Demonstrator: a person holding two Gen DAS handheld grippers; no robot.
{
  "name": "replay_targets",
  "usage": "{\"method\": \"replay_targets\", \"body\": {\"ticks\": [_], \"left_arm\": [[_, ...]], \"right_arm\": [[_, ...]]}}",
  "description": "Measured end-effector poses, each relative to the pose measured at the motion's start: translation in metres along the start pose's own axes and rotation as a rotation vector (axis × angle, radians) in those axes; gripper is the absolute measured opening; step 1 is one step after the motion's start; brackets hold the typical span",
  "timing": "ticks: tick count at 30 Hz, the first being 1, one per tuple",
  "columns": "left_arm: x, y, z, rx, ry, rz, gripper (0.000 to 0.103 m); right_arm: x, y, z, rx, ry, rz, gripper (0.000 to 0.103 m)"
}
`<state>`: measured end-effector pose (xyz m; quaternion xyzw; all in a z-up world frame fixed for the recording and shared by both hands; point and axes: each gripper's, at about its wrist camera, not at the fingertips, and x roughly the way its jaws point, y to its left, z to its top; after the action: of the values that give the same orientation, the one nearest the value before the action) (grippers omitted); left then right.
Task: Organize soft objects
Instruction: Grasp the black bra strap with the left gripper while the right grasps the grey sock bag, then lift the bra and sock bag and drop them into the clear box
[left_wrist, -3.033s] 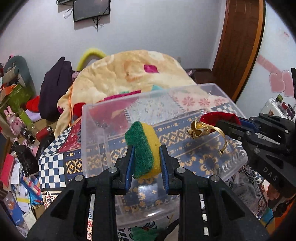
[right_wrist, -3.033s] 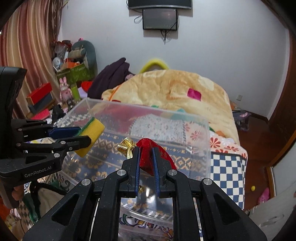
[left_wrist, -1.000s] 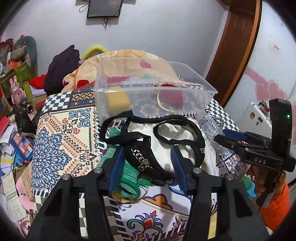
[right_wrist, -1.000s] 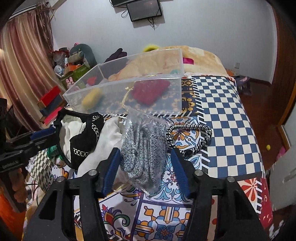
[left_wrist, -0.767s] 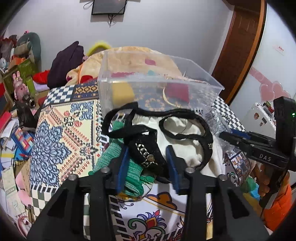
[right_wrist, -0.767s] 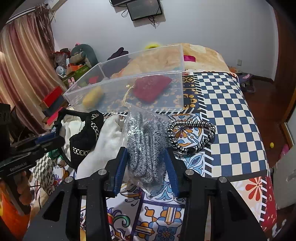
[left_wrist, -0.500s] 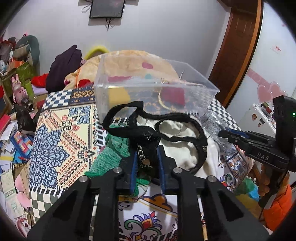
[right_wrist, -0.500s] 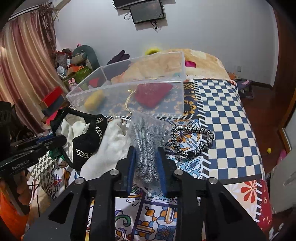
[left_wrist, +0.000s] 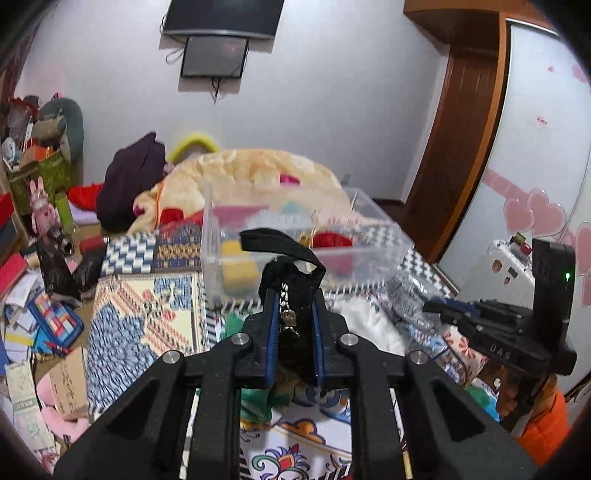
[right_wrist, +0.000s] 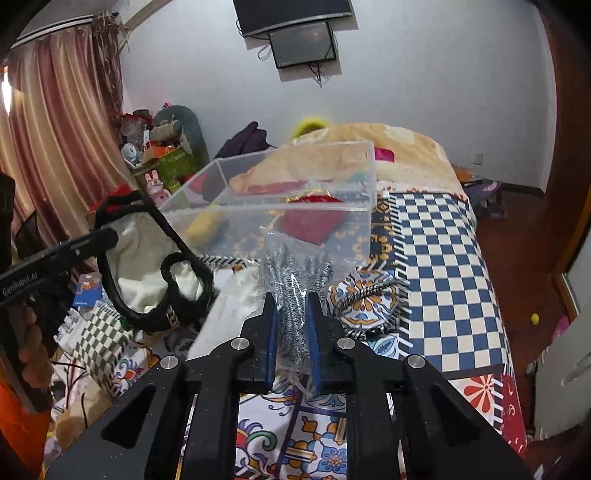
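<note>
My left gripper (left_wrist: 293, 299) is shut on a black fabric piece with a metal chain (left_wrist: 291, 280) and holds it raised before the clear plastic bin (left_wrist: 388, 240). The same black-and-white garment hangs from it in the right wrist view (right_wrist: 151, 273). My right gripper (right_wrist: 291, 310) is shut on a clear bag of grey knit cloth (right_wrist: 295, 266), lifted in front of the bin (right_wrist: 362, 221). The bin holds a yellow sponge (left_wrist: 240, 269) and a red pouch (right_wrist: 314, 218).
A white cloth (left_wrist: 365, 321) and a green knit item (left_wrist: 232, 321) lie on the patterned bedspread (right_wrist: 443, 258). A black-and-white braided band (right_wrist: 369, 295) lies near the bin. A blanket heap (left_wrist: 240, 177) sits behind. Clutter fills the floor at left (left_wrist: 44, 295).
Both grippers closed on their items and lifted them: the left on the black chained fabric, the right on the bagged grey knit. Three seconds ago they held the sponge and red pouch over the bin.
</note>
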<state>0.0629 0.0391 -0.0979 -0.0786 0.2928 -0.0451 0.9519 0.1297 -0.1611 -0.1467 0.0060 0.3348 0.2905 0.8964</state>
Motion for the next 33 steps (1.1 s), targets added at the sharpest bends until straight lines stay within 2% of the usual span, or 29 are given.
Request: {"method": "replay_targets", "body": {"ticks": [11, 19, 29, 33], "left_arm": [[-0.015, -0.01, 0.043, 0.042, -0.124, -0.006, 0.015], [0.011, -0.014, 0.079, 0.026, -0.195, -0.001, 0.015], [0.079, -0.016, 0.092, 0.024, -0.145, 0.018, 0.015], [0.107, -0.014, 0.086, -0.005, -0.086, -0.024, 0.015]], "right_arm": [[-0.016, 0.009, 0.011, -0.028, -0.06, 0.017, 0.013], [-0.024, 0.014, 0.027, -0.048, -0.114, 0.006, 0.013], [-0.019, 0.012, 0.041, -0.053, -0.147, -0.008, 0.013], [-0.014, 0.012, 0.046, -0.058, -0.153, -0.012, 0.013]]}}
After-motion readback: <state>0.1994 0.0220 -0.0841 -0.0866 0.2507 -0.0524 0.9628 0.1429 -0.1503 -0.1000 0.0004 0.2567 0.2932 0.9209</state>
